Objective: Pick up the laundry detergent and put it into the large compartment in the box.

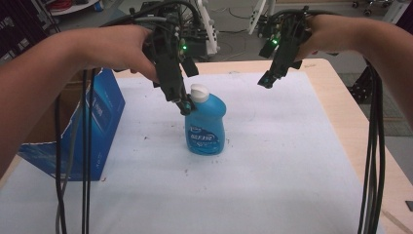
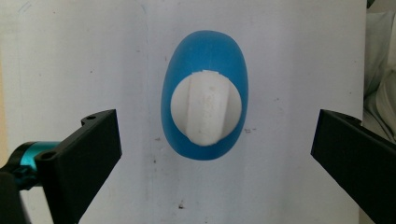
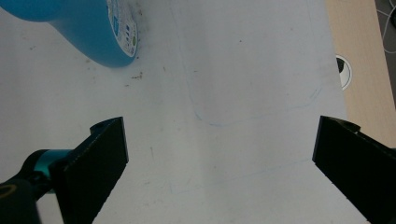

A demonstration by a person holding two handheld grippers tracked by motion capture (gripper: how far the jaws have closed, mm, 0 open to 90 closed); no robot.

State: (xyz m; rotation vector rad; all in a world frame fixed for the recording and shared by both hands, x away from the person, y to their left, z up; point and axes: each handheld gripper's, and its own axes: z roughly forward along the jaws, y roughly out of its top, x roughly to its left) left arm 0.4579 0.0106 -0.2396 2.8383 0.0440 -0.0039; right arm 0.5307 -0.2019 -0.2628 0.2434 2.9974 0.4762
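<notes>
A blue detergent bottle [image 1: 206, 127] with a white flip cap [image 1: 199, 92] stands upright in the middle of the white mat. My left gripper [image 1: 183, 103] hangs just above and to the left of the cap, pointing down. In the left gripper view I look straight down on the cap [image 2: 206, 110] and the bottle [image 2: 204, 51]; the left gripper [image 2: 217, 137] is open wide, one jaw on either side, touching nothing. My right gripper [image 1: 266, 80] hovers above the mat to the bottle's right, apart from it. The right gripper [image 3: 219, 144] is open and empty, with the bottle's base [image 3: 88, 32] at the upper left.
An open blue cardboard box [image 1: 100, 122] stands at the mat's left edge. The white mat [image 1: 272, 161] covers most of the wooden table [image 1: 341, 92]. A round cable hole [image 3: 344, 71] sits in the wood. Black cables [image 1: 372, 161] hang from both grippers.
</notes>
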